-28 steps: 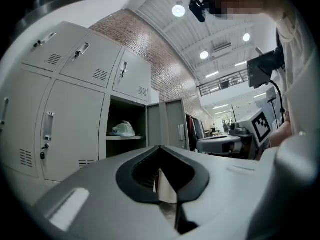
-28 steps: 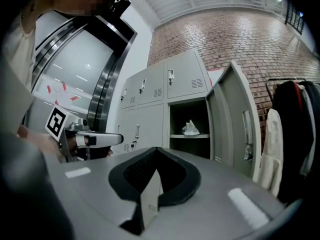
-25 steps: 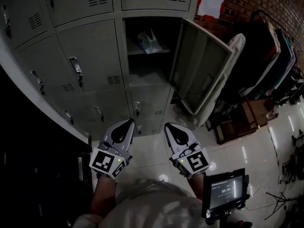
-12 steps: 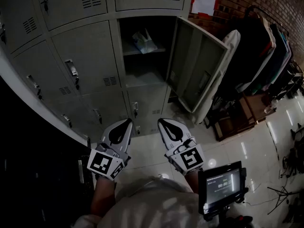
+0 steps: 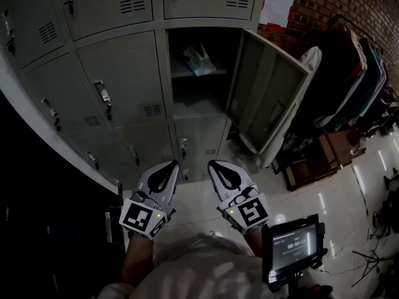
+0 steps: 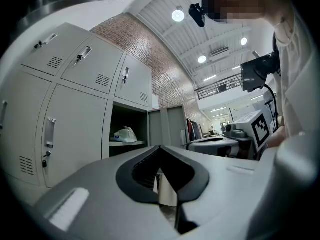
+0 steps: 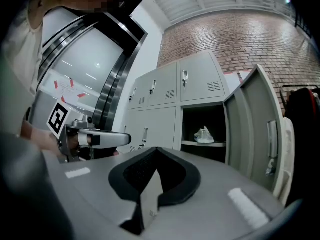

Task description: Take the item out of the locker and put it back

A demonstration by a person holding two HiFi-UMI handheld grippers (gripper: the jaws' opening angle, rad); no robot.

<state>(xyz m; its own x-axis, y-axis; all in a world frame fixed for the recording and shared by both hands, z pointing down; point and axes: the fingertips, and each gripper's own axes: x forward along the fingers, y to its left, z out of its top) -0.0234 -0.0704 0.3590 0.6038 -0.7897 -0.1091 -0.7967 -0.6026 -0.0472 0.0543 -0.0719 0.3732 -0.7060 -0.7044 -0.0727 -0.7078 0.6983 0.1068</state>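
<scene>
The person holds both grippers low and close to the body, side by side above the tiled floor (image 5: pixel 194 198). They point about level toward the far bank of lockers. The left gripper (image 5: pixel 168 169) angles a little to the right and the right gripper (image 5: pixel 217 169) a little to the left, so their tips lean toward each other but stay apart. Each carries its marker cube (image 5: pixel 142 218) at the near end, where a bare forearm (image 5: pixel 133 261) runs back to the body. In the left gripper view, the left gripper's jaws are pressed together at the tip with nothing between them. The right gripper view shows the same for the right gripper.

The locker (image 5: pixel 197 108) stands ahead with its door (image 5: pixel 269 101) swung wide to the right. A white bag (image 5: pixel 198 60) lies on the shelf (image 5: pixel 184 75) inside, far from both grippers. A small lit screen (image 5: pixel 292 249) sits near right of the right gripper.
</scene>
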